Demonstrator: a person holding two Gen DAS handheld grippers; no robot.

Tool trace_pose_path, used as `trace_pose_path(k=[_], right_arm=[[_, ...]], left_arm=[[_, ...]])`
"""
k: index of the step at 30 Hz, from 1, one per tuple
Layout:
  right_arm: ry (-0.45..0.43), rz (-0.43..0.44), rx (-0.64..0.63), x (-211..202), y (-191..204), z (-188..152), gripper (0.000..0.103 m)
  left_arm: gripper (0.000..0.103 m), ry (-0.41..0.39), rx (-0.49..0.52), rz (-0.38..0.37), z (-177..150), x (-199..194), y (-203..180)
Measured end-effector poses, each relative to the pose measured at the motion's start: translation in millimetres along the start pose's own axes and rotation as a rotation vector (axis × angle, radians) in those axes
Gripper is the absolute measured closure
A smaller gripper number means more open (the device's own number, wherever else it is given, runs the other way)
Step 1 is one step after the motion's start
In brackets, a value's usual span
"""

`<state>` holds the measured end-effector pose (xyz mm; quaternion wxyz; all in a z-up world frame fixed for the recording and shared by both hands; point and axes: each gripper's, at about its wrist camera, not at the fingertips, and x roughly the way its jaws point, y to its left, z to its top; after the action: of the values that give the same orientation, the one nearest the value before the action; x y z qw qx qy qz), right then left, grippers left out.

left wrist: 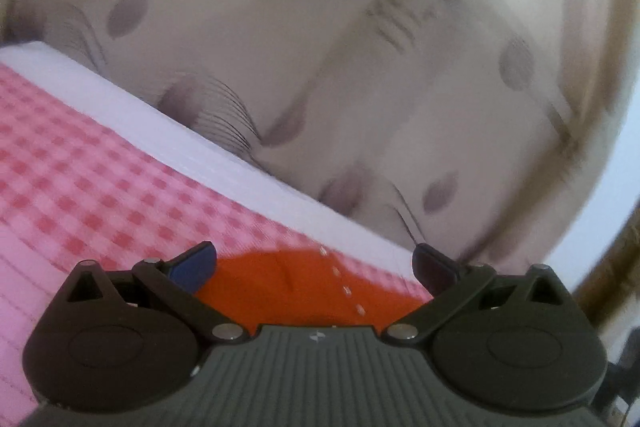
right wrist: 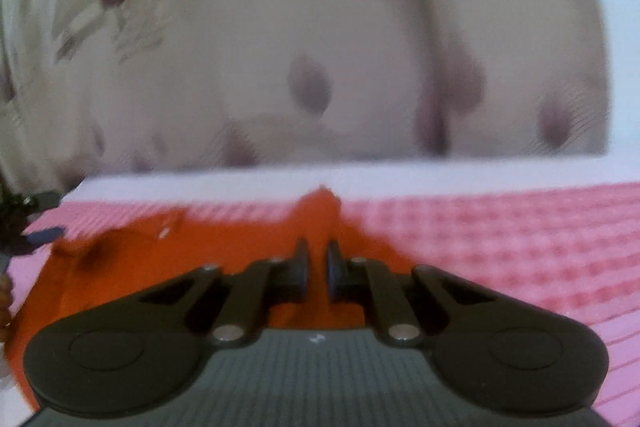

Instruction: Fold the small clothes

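An orange garment [right wrist: 224, 247] lies on a pink checked cloth [right wrist: 500, 227]. In the right wrist view my right gripper [right wrist: 317, 269] is shut on a raised fold of the orange garment, which peaks just beyond the fingertips. In the left wrist view my left gripper [left wrist: 314, 261] is open wide, its fingers [left wrist: 196, 263] spread over a rounded edge of the orange garment [left wrist: 304, 287] with white stitching. The left gripper holds nothing. Both views are blurred.
The pink checked cloth [left wrist: 80, 167] ends in a white border [left wrist: 208, 155] along its far edge. Beyond it hangs a beige fabric with dark leaf shapes [left wrist: 280, 27], also in the right wrist view [right wrist: 312, 47].
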<state>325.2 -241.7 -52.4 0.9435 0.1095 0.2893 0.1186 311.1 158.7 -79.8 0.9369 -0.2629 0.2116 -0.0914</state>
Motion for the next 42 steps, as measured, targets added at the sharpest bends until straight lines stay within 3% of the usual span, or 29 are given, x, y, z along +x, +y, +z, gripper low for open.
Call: trace_pose_path(k=[5,7,9,11,16,20,23,25,26,28,30,31,33,35,37,39,40,42], right_arm=[[0.05,0.003,0.01,14.7,-10.8,-6.3,0.094],[0.079,-0.034,0.026,26.1,-15.0,-13.8,0.093],[0.083,-0.043,0.077,29.9,-23.3,-21.8,0.091],[0.063,-0.032,0.085,25.5,-23.0,-23.9,0.091],[0.057,-0.001,0.125,23.3,-30.1,-27.7,0.085],[0.049,-0.008,0.108,22.9,-25.4,-29.2,0.08],[0.047,-0.016,0.081,23.8,-21.6,-29.9,0.078],[0.049,-0.014,0.086,23.8,-22.7,-29.9,0.077],[0.049,-0.012,0.093,23.8,-23.9,-29.9,0.076],[0.049,-0.006,0.101,23.6,-25.5,-30.0,0.074],[0.05,0.001,0.104,24.0,-26.0,-29.7,0.067],[0.048,0.001,0.104,23.9,-25.9,-29.5,0.058],[0.028,-0.003,0.105,21.2,-25.7,-29.4,0.037],[0.011,0.001,0.109,18.7,-26.6,-29.6,0.034],[0.011,0.002,0.115,18.8,-27.4,-29.2,0.034],[0.017,0.0,0.114,19.8,-26.9,-28.9,0.034],[0.018,-0.002,0.111,20.2,-26.5,-28.9,0.034],[0.02,-0.005,0.104,20.4,-25.1,-29.0,0.033]], left_arm=[[0.0,-0.014,-0.001,0.035,-14.0,-9.5,8.7],[0.001,-0.033,0.005,0.044,-16.0,-16.5,9.4],[0.001,-0.024,-0.018,-0.016,-19.9,-25.8,10.3],[0.001,0.023,-0.005,-0.081,-21.4,-30.8,3.6],[0.001,0.298,0.179,-0.196,-39.6,-15.1,-40.6],[0.001,0.372,0.228,-0.166,-41.6,23.2,-58.9],[0.002,0.269,0.19,-0.092,-22.3,39.0,-57.0],[0.0,0.057,0.154,0.066,-4.6,26.4,-51.7],[0.001,-0.006,0.11,0.133,1.4,20.2,-44.7],[0.001,-0.024,-0.003,0.173,10.5,11.1,-22.7],[0.001,-0.044,-0.01,0.244,9.4,-2.2,-10.8],[0.003,-0.053,0.003,0.258,7.1,-10.9,-7.7],[0.005,-0.039,-0.001,0.174,3.0,-32.8,-3.7],[0.005,0.025,0.085,0.061,-4.5,-46.0,-16.4],[0.005,0.153,0.199,-0.058,-18.6,-49.2,-38.4],[0.004,0.277,0.25,-0.186,-33.1,-44.2,-58.4],[0.002,0.316,0.287,-0.213,-38.8,-38.4,-68.7],[0.002,0.339,0.357,-0.183,-46.2,-19.7,-82.9]])
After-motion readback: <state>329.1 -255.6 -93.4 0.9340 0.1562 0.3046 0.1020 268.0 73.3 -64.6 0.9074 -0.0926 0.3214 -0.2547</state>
